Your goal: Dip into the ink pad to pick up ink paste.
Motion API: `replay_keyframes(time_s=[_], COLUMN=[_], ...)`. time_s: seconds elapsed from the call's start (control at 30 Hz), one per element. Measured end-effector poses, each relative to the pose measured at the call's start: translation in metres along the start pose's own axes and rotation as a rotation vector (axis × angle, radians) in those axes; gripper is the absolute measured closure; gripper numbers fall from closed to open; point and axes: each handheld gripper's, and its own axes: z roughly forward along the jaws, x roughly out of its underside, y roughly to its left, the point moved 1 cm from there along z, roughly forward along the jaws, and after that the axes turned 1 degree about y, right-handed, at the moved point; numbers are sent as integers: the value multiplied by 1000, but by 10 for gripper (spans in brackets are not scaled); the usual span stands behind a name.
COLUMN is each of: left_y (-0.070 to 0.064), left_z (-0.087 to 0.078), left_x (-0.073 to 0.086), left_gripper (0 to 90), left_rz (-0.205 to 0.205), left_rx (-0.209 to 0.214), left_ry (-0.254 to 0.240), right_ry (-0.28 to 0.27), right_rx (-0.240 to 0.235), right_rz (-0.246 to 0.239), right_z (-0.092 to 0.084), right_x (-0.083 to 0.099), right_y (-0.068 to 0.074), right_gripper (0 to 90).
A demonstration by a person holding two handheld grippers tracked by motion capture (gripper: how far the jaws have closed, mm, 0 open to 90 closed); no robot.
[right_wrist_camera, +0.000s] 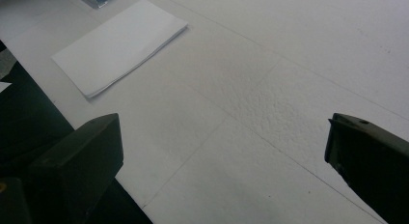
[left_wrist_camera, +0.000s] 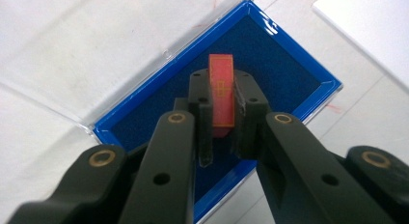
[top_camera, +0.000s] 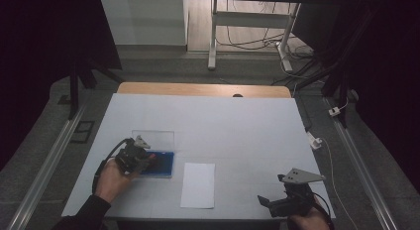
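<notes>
Lying across the white table (top_camera: 237, 126): a blue-lined tray (left_wrist_camera: 284, 74) with its clear lid (top_camera: 153, 139) open behind, white paper (top_camera: 198, 185) just beside. Clenching a red block (left_wrist_camera: 221, 96) upright between both pads above the tray lining: left gripper (left_wrist_camera: 223, 137). Resting released, jaws wide apart, near the table's front edge: right gripper (right_wrist_camera: 222, 151).

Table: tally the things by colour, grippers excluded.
Red: 1, block, clamped in the left gripper
Blue: 1, tray
Clear: 1, lid
White: 1, paper
Total: 4
</notes>
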Motion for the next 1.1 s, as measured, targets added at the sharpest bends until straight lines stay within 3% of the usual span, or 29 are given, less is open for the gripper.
replay_keyframes(time_s=[0.07, 0.4, 0.47, 0.67, 0.9, 1.0, 1.1], left_y=[2, 28, 28, 16, 19, 21, 23], left_z=[0, 3, 3, 1, -1, -2, -7], left_x=[1, 11, 11, 8, 6, 5, 6], left_gripper=[804, 804, 804, 804, 800, 799, 798], left_rz=[-11, -157, -156, -100, -81, -97, -114], left_rx=[12, 189, 185, 111, 116, 130, 149], left_ry=[-3, -58, -56, -41, -33, -36, -70], right_ry=[-1, 0, 1, 2, -6, -6, -5], right_rx=[1, -2, -2, -2, -1, -3, -2], right_rz=[-1, -1, -3, -3, 1, 3, 1], right_z=[0, 0, 0, 0, 0, 0, -1], right_x=[0, 0, 0, 0, 0, 1, 1], right_y=[0, 0, 0, 0, 0, -1, 0], right_gripper=[1, 1, 1, 1, 1, 1, 1])
